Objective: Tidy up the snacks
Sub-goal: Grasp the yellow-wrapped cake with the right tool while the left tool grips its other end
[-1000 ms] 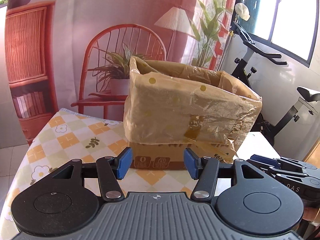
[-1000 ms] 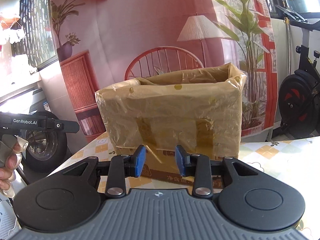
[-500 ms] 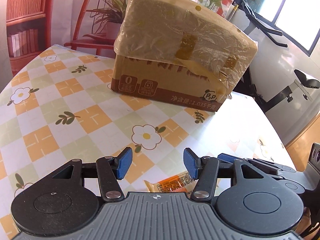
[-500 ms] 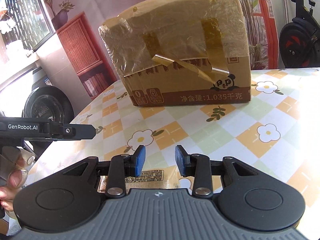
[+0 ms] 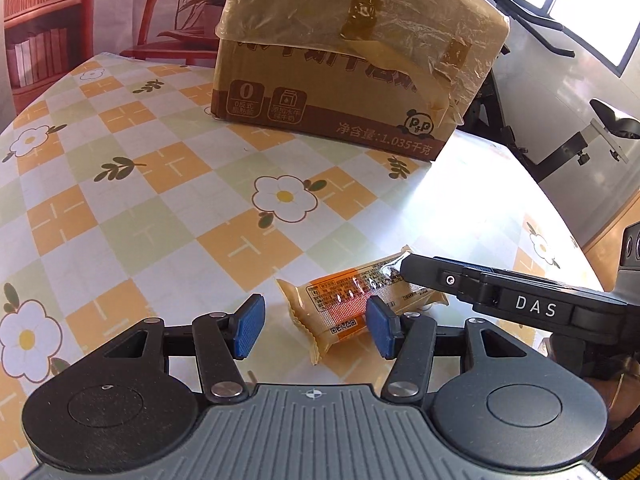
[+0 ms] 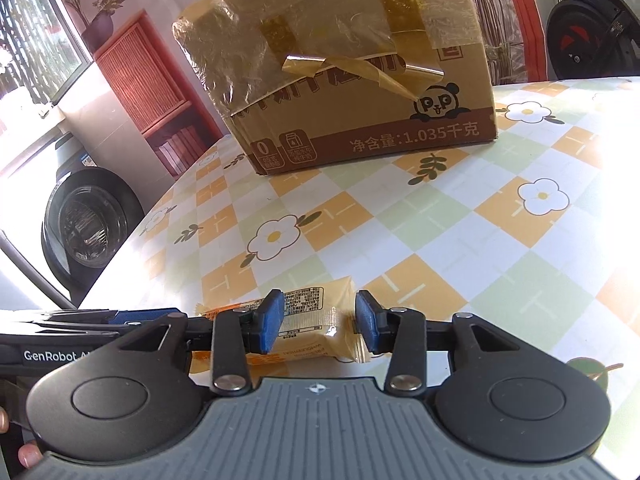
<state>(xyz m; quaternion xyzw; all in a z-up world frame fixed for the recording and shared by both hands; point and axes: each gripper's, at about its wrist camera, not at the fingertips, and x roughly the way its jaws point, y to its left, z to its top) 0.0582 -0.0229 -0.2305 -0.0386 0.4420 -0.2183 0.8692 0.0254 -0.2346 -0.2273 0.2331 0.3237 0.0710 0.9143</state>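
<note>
My left fingers (image 5: 316, 328) and right fingers (image 6: 320, 326) are spread, straddling the snack (image 5: 352, 304) on the table (image 5: 160, 208).

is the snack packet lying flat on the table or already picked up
Lying flat. The snack packet rests on the table, and the open right tongs straddle it without pinching it.

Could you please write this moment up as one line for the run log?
phase: approach | left gripper: open beside snack packet | right gripper: open, straddling packet | packet: flat on table | cardboard box: behind, plastic-lined
</note>
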